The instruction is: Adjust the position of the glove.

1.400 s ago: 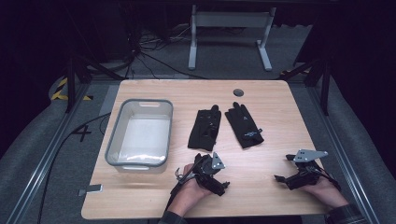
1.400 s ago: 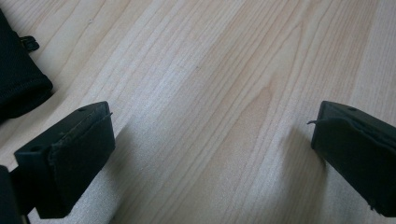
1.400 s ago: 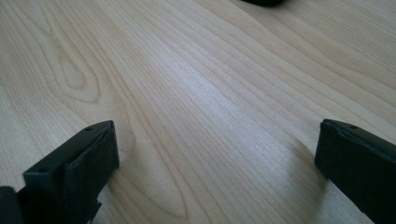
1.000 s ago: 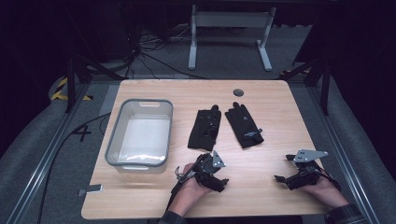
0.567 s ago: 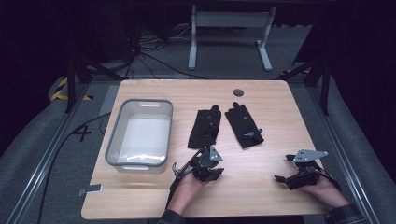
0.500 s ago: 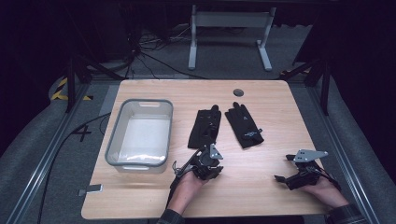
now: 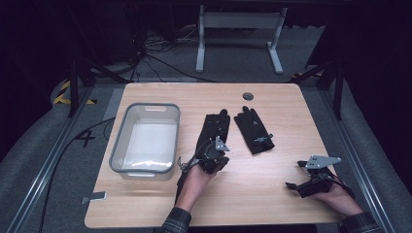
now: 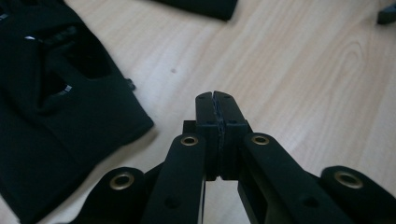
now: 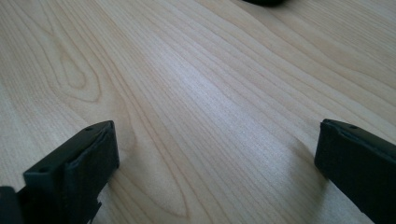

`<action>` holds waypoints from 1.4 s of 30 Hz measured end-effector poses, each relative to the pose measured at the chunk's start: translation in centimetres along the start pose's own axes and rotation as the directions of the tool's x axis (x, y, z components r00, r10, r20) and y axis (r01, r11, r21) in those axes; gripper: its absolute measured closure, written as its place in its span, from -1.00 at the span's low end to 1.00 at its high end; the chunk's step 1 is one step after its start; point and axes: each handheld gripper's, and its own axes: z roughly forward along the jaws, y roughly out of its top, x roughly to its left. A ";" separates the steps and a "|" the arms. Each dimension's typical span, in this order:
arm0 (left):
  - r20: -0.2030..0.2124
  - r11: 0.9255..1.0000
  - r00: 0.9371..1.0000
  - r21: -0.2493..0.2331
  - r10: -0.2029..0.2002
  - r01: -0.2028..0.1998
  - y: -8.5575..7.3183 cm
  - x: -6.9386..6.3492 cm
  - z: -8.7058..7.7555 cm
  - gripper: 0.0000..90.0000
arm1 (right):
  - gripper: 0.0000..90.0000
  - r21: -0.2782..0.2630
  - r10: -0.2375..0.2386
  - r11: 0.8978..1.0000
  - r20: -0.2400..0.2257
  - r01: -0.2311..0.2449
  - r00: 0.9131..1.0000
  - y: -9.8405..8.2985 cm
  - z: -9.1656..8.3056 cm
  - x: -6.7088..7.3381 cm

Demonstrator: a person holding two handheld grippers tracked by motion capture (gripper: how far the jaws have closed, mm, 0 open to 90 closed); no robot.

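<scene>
left gripper (image 7: 214,154): jaws have just been closing and now meet pad to pad, nothing between them; clear in the left gripper view (image 8: 215,100). Sits at the cuff end of the left glove, tips over bare wood just beside the cuff, not touching fabric as far as I can tell.
right gripper (image 7: 311,182): jaws spread wide, empty, low over the tabletop near the front right corner. In the right gripper view (image 9: 215,154) there is bare wood grain between the two jaws.
left glove (image 7: 214,130): black, flat on the table, fingers pointing away from the person, cuff toward the left gripper. In the left gripper view (image 8: 51,107) it lies left of the jaws, opening of the cuff gaping.
right glove (image 7: 253,132): black, flat, just beside the left glove on its right, angled, not touching it. Well apart from the right gripper.
bin (image 7: 119,154): grey-rimmed clear tub, left of the gloves, near the left gripper's hand but apart from it.
table (image 7: 272,204): light wood, small dark round cap (image 7: 248,96) near the far edge, beyond the right glove.
obstructions: nothing lies between the left gripper and the left glove's cuff; open wood between the right gripper and the right glove.
surroundings: metal stand legs (image 7: 238,34) and cables on the floor beyond the table.
</scene>
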 end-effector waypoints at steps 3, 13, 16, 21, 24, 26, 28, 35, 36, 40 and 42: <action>-0.018 1.000 1.000 -0.011 -0.018 0.018 0.6 0.8 0.1 0.99 | -0.99 0.002 -0.001 1.000 -0.001 0.001 1.000 0.0 0.0 0.0; -0.091 0.999 0.995 -0.012 -0.048 0.047 1.4 2.5 0.9 0.99 | -0.99 0.002 -0.002 1.000 -0.002 0.002 1.000 0.0 0.0 0.0; -0.119 0.999 0.991 0.005 -0.054 0.055 1.1 3.0 1.5 0.99 | -0.99 0.002 -0.005 1.000 -0.004 0.005 1.000 0.0 0.0 0.0; -0.136 0.997 0.989 0.038 -0.062 0.067 0.5 3.5 2.4 0.99 | -0.99 0.002 -0.005 1.000 -0.004 0.005 1.000 0.0 0.0 0.0; -0.131 0.995 0.989 0.063 -0.071 0.079 0.2 3.7 3.0 0.99 | -0.99 0.002 -0.008 1.000 -0.005 0.008 1.000 0.0 0.0 0.0; -0.122 0.994 0.990 0.072 -0.070 0.079 0.1 3.6 3.3 0.99 | -0.99 0.002 -0.008 1.000 -0.005 0.008 1.000 0.0 0.0 0.0; -0.109 0.994 0.991 0.073 -0.073 0.081 0.1 3.5 3.5 0.99 | -0.99 0.002 -0.008 1.000 -0.005 0.008 1.000 0.0 0.0 0.0; -0.037 0.995 0.997 0.069 -0.063 0.066 0.5 2.4 4.0 0.99 | -0.99 0.002 -0.009 1.000 -0.007 0.009 1.000 0.0 0.0 0.0; -0.037 0.995 0.997 0.069 -0.063 0.066 0.5 2.4 4.0 0.99 | -0.99 0.003 -0.009 1.000 -0.007 0.009 1.000 0.0 0.0 0.0; 0.015 0.996 0.999 0.069 -0.050 0.049 0.9 1.2 4.5 0.99 | -0.99 0.002 -0.009 1.000 -0.007 0.009 1.000 0.0 0.0 0.0; 0.032 0.997 0.998 0.067 -0.045 0.042 1.1 0.7 4.7 0.99 | -0.99 0.003 -0.008 1.000 -0.007 0.008 1.000 0.0 0.0 0.0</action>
